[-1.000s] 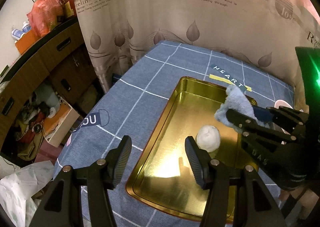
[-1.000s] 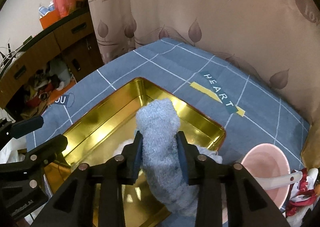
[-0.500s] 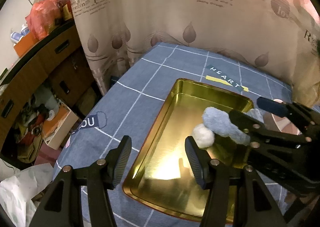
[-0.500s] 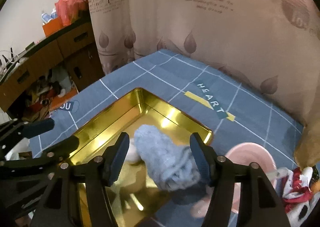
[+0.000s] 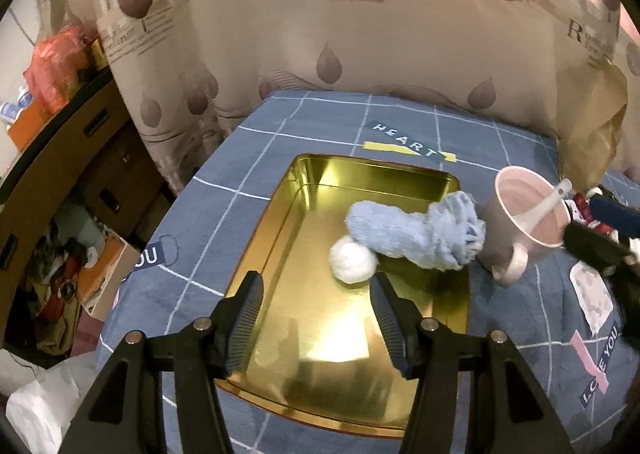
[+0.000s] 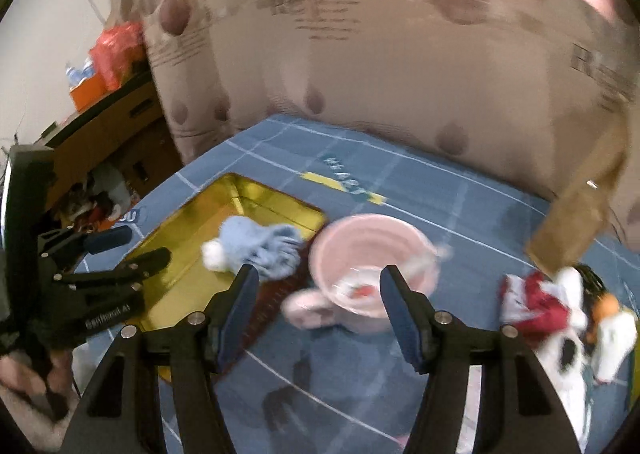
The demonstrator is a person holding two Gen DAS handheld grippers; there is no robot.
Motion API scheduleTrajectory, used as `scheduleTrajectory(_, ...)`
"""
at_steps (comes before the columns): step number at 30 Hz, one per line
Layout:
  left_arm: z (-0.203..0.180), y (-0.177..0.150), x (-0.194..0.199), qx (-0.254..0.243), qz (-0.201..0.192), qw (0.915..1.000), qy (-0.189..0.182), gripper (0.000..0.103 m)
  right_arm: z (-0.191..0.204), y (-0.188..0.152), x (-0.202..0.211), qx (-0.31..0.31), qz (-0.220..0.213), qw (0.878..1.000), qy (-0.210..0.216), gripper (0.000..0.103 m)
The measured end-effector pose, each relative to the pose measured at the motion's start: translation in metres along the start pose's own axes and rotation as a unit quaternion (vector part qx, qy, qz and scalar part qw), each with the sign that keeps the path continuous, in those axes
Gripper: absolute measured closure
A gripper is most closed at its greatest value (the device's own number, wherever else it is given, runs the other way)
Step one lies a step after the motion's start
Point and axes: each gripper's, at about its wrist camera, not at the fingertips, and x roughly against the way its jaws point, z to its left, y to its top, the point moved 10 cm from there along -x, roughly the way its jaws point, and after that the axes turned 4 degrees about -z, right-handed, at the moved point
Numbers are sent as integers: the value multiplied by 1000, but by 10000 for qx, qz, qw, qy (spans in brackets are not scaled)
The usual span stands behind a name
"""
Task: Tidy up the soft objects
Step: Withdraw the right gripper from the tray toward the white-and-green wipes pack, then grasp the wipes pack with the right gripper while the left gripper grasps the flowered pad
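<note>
Right tongs had just been opening and hung empty; left tongs gaped empty.
Only the right view showed the red-and-white toys beside the pink cup; the blue sock lay in the gold tray.

Fuzzy blue sock w/ white pom-pom, in gold tray

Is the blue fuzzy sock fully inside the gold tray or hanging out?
Hanging out. The blue fuzzy sock lies in the gold tray, but its cuff end drapes over the rim nearest the pink mug.

Left tool and right tool both wide apart and empty, angled downward
</note>
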Motion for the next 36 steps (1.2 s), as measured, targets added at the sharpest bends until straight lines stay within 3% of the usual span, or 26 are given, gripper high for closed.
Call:
scheduleTrajectory(8, -15, -4, 1, -187, 24, 9998, -48, 46, -109, -35, 46, -506, -9, 9942, -945, 41)
scheduleTrajectory(14, -27, -7, 3, -299, 36, 9994, -145, 46, -189, -79, 73, -791, 304, 9816, -1712, 34)
scheduleTrajectory(19, -43, -10, 5, -417, 79, 9986, -317, 46, -235, -120, 85, -956, 639, 9720, -2051, 16)
scheduleTrajectory(26, -74, -17, 12, -787, 94, 9956, -508, 46, -260, -154, 76, -1028, 955, 9688, -2041, 14)
scheduleTrajectory(36, -140, -35, 20, -1222, 328, 9871, -981, 46, -262, -161, 45, -1132, 966, 9727, -1780, 13)
